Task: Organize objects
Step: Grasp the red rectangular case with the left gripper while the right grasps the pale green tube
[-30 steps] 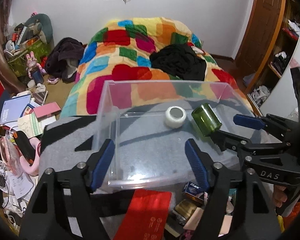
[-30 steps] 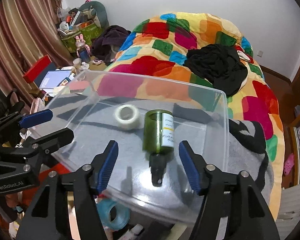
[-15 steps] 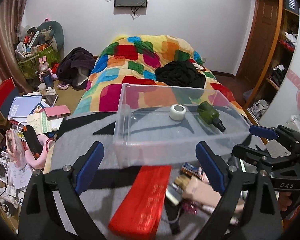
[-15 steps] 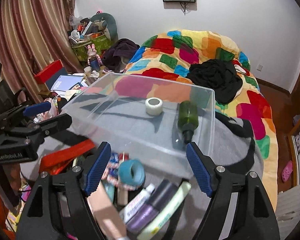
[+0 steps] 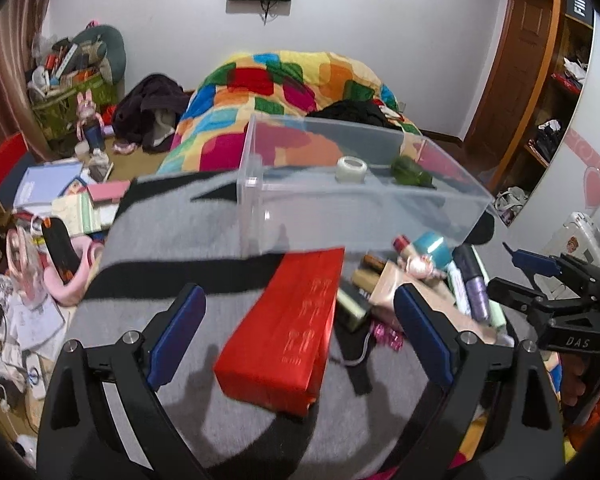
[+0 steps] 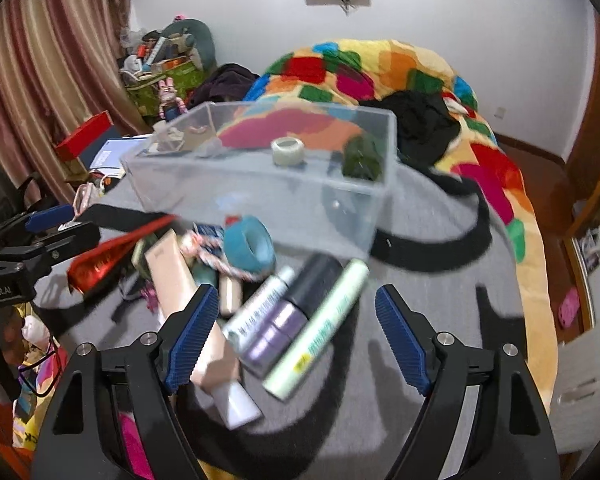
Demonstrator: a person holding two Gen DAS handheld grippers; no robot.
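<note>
A clear plastic box (image 5: 364, 204) (image 6: 260, 196) stands on the grey cloth and holds a white tape roll (image 5: 351, 169) (image 6: 287, 151) and a dark green bottle (image 5: 410, 172) (image 6: 362, 158). In front of it lies a pile: a red box (image 5: 288, 328) (image 6: 112, 254), a teal tape roll (image 6: 250, 244), a beige tube (image 6: 188, 300), a purple bottle (image 6: 288, 312) and a pale green tube (image 6: 320, 328). My left gripper (image 5: 298, 334) is open above the red box. My right gripper (image 6: 290, 340) is open above the tubes. Both are empty.
A bed with a colourful quilt (image 5: 284, 92) lies behind the box. Books and clutter (image 5: 60, 200) cover the floor at left. A wooden door (image 5: 520, 60) and shelves stand at right.
Both grippers have pulled back and up from the clear box. The green bottle, earlier between my right fingers, now lies in the box. The pile in front has come into view.
</note>
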